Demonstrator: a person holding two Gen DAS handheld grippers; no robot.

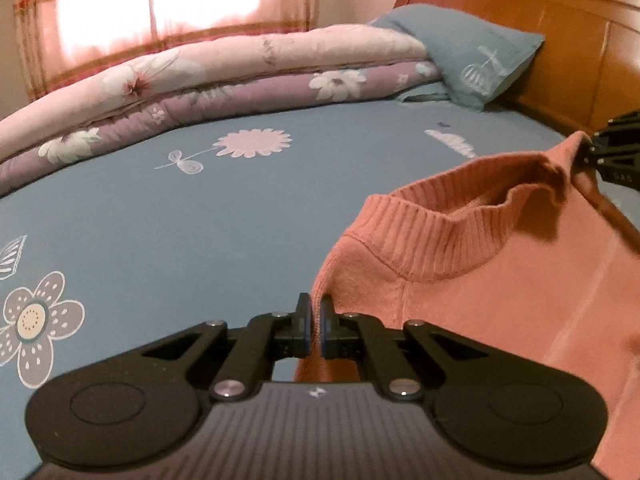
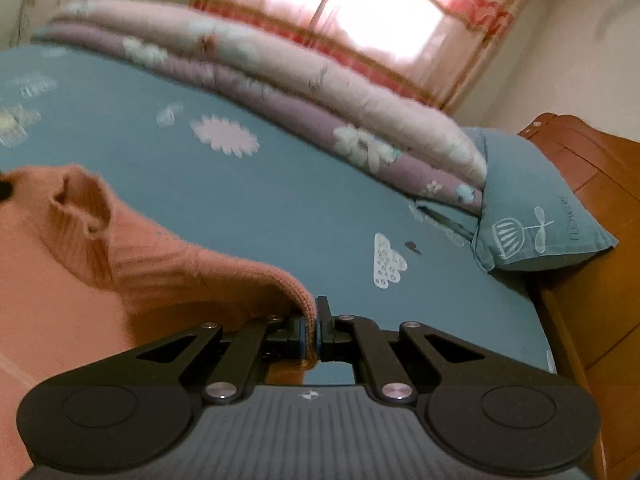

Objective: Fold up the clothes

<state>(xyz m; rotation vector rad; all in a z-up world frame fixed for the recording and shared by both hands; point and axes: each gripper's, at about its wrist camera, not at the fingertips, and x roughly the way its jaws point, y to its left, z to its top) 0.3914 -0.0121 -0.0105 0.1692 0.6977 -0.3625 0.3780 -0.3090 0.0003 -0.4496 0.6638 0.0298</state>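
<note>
Both my claws, left gripper (image 1: 315, 326) and right gripper (image 2: 311, 330), pinch the salmon sweater (image 1: 480, 280) above the blue bedsheet (image 1: 200, 220)

On the bed I count one salmon sweater (image 1: 500, 280), two grippers (left (image 1: 315, 326), right (image 2: 311, 330)), one blue pillow (image 1: 468, 60) and one folded quilt (image 1: 224, 80) along the far side.

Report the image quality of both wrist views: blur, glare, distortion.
Left wrist view: the curtained window is blown out white, fisheye bends the bed sheet into a dome, and the sweater and left gripper stay fairly sharp. Right wrist view: the folded quilt and sweater edge are smeared by motion blur, the window glares, and the corners are dark.
</note>
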